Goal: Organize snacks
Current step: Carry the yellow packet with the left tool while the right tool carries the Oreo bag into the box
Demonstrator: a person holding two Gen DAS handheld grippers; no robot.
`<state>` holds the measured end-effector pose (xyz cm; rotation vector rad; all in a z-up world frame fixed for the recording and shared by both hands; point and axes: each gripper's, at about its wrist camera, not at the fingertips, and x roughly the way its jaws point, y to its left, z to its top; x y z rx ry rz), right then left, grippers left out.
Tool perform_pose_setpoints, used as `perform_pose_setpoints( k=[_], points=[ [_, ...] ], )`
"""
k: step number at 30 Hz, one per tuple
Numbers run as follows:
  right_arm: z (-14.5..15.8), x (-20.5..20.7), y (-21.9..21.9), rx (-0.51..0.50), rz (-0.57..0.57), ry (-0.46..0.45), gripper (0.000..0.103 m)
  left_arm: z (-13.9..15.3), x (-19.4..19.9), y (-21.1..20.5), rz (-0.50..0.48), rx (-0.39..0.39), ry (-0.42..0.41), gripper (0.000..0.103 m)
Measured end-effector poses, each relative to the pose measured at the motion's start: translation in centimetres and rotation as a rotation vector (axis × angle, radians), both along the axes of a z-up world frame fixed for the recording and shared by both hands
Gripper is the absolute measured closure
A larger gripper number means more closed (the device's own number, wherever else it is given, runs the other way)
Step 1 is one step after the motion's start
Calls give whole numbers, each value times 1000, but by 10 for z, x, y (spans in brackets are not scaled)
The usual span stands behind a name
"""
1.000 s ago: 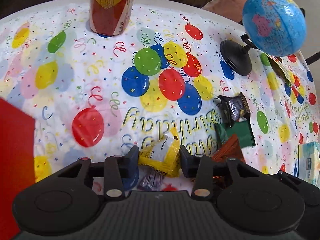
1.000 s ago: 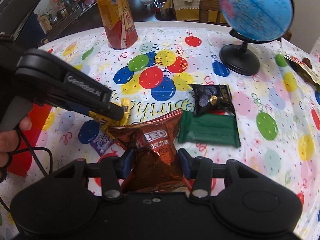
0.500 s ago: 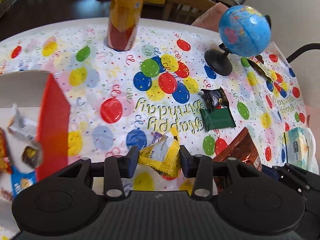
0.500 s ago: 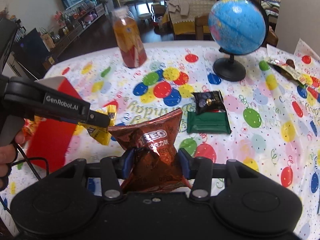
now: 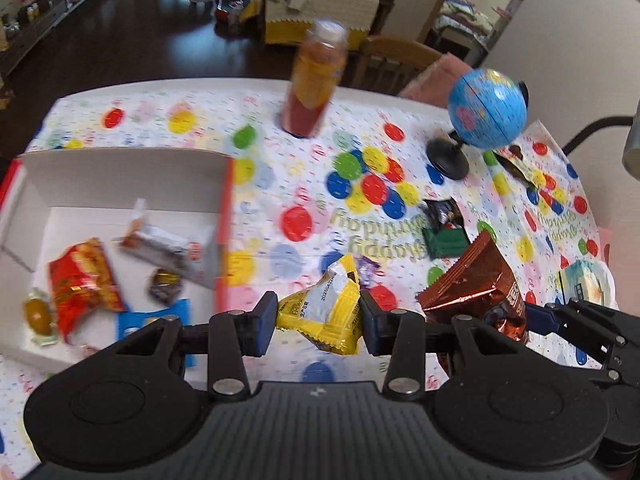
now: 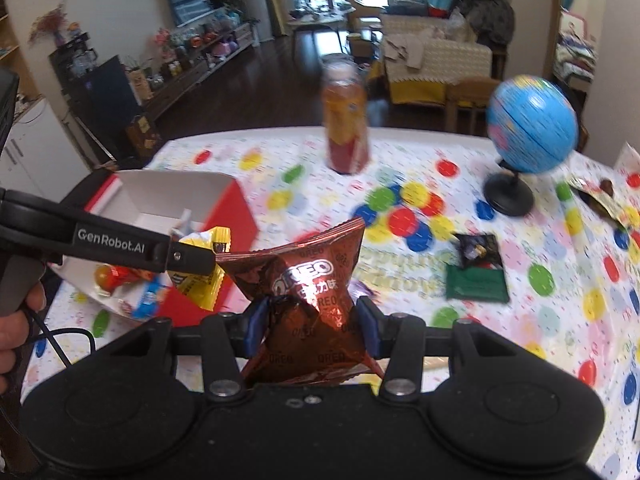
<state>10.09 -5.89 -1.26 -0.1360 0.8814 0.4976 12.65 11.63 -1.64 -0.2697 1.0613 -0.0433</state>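
L gripper [image 5: 319,320] pitched steeply down, blue pads [image 5: 266,322] clamped on both sides of a yellow snack packet [image 5: 326,314], held clear of the table. R gripper [image 6: 310,326] also angled down, just beside the L one, jaws pinching the crumpled lower part of a brown Oreo bag [image 6: 310,280], top of bag sticking up past the fingertips. Person's hand [image 6: 18,320] wraps the L gripper's grip at frame edge, cable running by it.

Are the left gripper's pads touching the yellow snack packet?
Touching. The left wrist view shows both blue pads of the left gripper pressed into the sides of the yellow snack packet, which hangs above the table.
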Motion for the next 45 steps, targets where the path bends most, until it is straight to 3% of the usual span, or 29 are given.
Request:
perform_pose_setpoints(
  k=[8, 16, 28, 33, 45],
  points=[
    [13, -14, 67, 0, 87, -32, 57, 18, -33, 74, 92, 15, -40, 61],
    [7, -19, 132, -16, 140, -23, 57, 20, -50, 143, 161, 39, -47, 61],
    [-34, 9, 207, -80, 135, 24, 57, -21, -43, 223, 221, 59, 27, 61],
    [-56, 20, 231, -124, 142, 46, 57, -45, -33, 229, 183, 131, 61, 61],
    [-103, 29, 255, -205, 172, 134, 57, -85, -17, 220, 90, 202, 122, 61]
  ],
)
